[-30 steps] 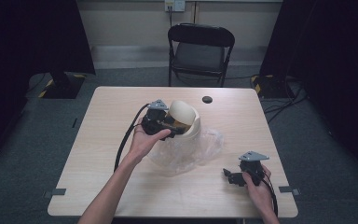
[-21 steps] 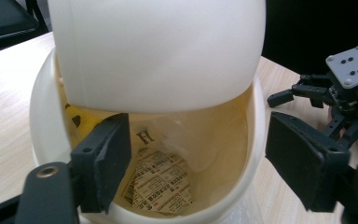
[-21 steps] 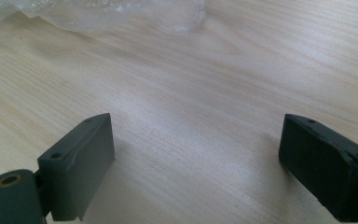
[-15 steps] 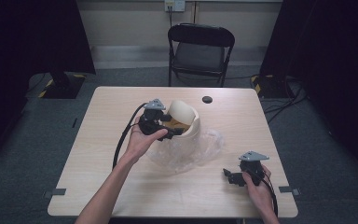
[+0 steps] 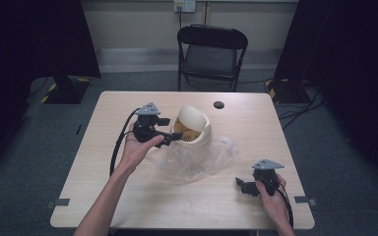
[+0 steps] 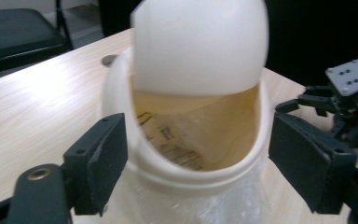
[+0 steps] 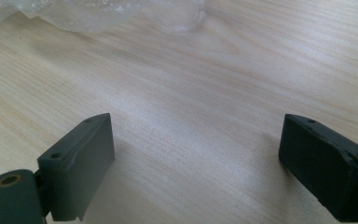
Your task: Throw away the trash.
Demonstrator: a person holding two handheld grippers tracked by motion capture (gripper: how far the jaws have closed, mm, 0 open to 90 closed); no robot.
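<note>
A cream bin (image 5: 192,130) with a domed swing lid stands mid-table on a crumpled clear plastic bag (image 5: 211,157). The lid is tipped back, and the tan inside with dark print shows in the left gripper view (image 6: 191,135). My left gripper (image 5: 174,139) is open at the bin's left side. Its jaws stand wide (image 6: 209,163), level with the rim of the mouth and touching nothing that I can see. My right gripper (image 5: 241,186) rests open on the bare wood at the front right (image 7: 200,158), with nothing between its jaws. The bag's edge (image 7: 98,14) lies beyond it.
A small black round disc (image 5: 219,104) sits on the table (image 5: 103,196) behind the bin. A black folding chair (image 5: 211,49) stands past the far edge. The right gripper (image 6: 340,102) shows behind the bin in the left gripper view.
My left gripper has drawn back to the left from the bin. The lid has swung from covering the mouth to tipped back, showing the inside. The right gripper has stayed put.
</note>
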